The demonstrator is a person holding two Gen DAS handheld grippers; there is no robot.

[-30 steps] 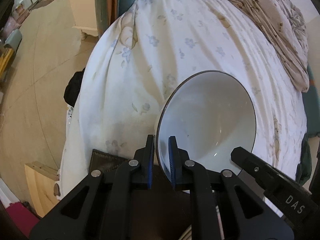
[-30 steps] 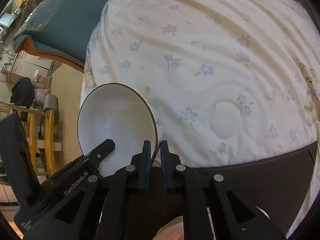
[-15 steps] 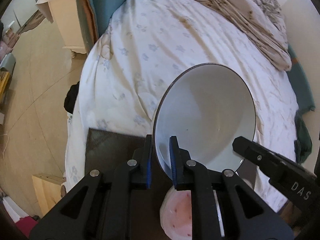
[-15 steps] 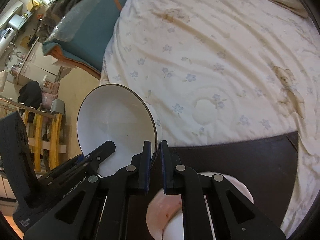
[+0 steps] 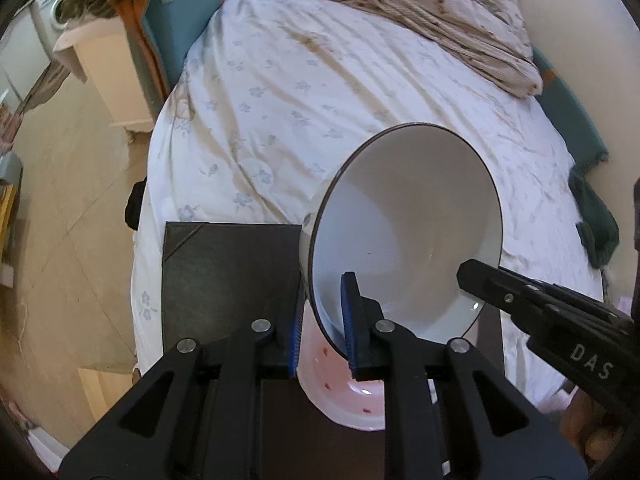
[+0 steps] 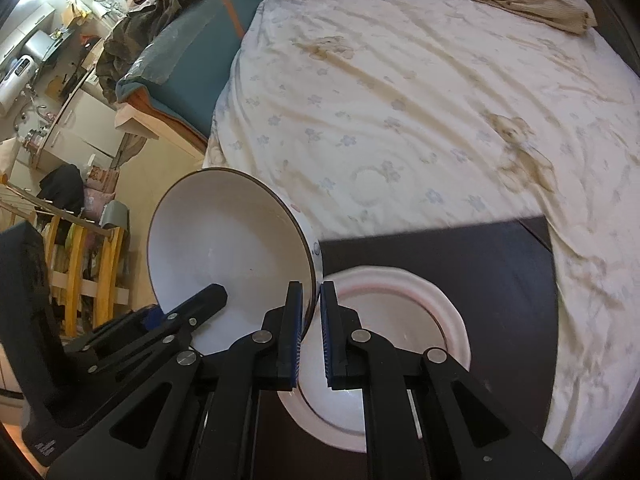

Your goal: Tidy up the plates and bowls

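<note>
Plainly white bowl, dark rim, tilted

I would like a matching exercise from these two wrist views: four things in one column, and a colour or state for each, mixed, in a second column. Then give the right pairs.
Things:
1. white bowl
2. pink plate
3. dark mat
4. bedsheet

Colour or state:
A. lies flat on the bed, under the plate
B. pale, with small blue flowers
C. held tilted at its rim by both tongs
D. rests on the mat with a bowl in it

Pairs: 1-C, 2-D, 3-A, 4-B
</note>
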